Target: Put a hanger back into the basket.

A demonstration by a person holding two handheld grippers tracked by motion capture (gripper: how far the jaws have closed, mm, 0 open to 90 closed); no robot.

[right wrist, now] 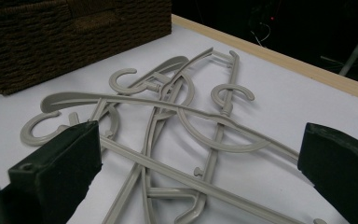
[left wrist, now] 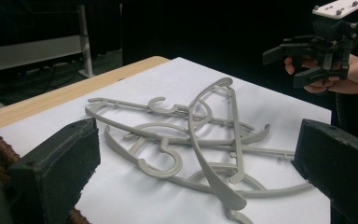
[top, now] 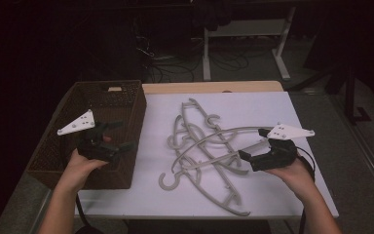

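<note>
The hangers (top: 204, 146) at frame centre are being approached; both grippers' fingers (right wrist: 56, 163) are being held wide open, empty; one hanger must be singled out next.

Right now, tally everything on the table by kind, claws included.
Hangers: 4, going by the hooks in the tangled pile
Basket: 1
Claws: 2, left claw and right claw, both open
Total: 7
</note>
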